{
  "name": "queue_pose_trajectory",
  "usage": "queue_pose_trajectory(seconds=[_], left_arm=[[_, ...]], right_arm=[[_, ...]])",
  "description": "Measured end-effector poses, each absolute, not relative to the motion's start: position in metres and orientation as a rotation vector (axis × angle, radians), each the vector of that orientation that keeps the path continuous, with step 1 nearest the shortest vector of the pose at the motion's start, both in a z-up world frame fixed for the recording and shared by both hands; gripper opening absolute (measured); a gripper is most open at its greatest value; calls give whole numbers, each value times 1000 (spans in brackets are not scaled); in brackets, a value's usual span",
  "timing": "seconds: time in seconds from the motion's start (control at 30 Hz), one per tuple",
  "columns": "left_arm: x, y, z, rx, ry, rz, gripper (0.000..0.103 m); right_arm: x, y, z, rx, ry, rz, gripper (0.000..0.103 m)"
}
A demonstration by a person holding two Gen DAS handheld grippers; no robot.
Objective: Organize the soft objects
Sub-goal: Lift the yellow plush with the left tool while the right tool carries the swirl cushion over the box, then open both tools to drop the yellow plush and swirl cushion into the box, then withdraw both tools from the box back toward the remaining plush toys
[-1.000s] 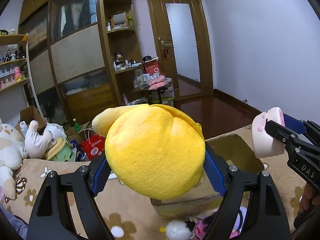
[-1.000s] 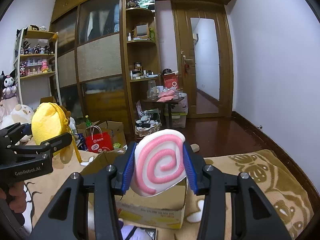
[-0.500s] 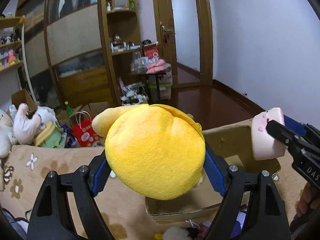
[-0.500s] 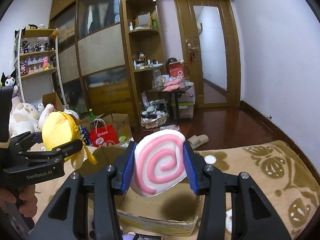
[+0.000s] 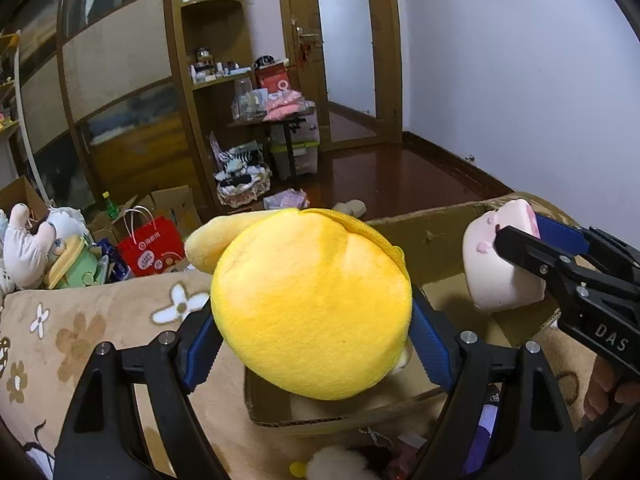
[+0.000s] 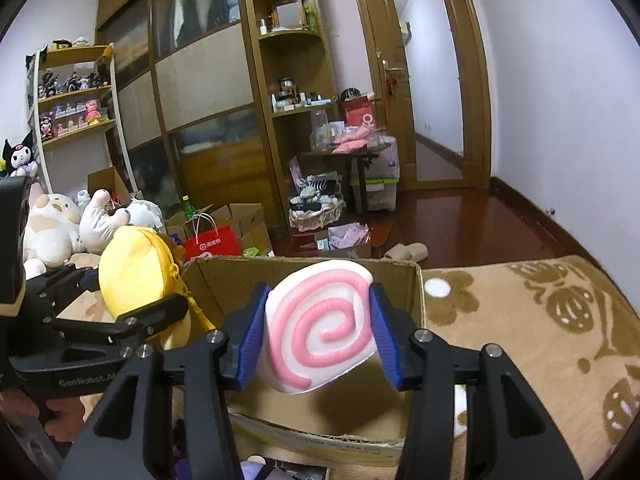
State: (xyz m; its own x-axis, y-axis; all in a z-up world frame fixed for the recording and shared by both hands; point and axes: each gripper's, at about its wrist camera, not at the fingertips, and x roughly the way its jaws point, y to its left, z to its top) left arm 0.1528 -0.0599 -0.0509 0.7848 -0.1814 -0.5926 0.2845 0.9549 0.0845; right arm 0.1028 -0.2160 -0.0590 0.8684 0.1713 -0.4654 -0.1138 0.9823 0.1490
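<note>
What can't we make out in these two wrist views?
- Box floor: left view, yellow plush covers most of it; right view, swirl plush hangs over it.
- Right claw is opening; pad contact on the swirl plush is unclear.
- Items in front of the box: both views, cut by the bottom edge.
- Shelf figures: right view, too small.

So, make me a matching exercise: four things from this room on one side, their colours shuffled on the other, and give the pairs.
Things:
1. round plush
2. spiral cushion
3. paper bag
4. box

Colours:
a. red
b. pink and white
c. yellow
d. brown, open at the top

Pairs: 1-c, 2-b, 3-a, 4-d
</note>
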Motion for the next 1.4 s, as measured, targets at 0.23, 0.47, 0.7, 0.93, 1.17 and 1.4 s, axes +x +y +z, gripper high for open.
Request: queue_pose_trajectory(seconds=[0.23, 0.47, 0.7, 0.93, 1.17, 1.4], left_arm=[[155, -65, -61, 193, 647, -270, 83], [153, -63, -62, 184, 658, -260, 95], [151, -55, -56, 167, 667, -249, 98], [141, -46, -47, 157, 672, -228, 99], [124, -43, -39, 180, 693, -217, 99], [100, -33, -25, 161, 717, -189, 99]], right_arm=[[108, -225, -65, 150, 522, 138, 56], [105, -230, -66, 170, 537, 132, 60], [101, -230, -65, 176, 544, 137, 72], [86, -225, -55, 153, 525, 130, 90], [66, -223, -42, 148, 512, 118, 101], [44, -226, -30, 164, 507, 103, 102]])
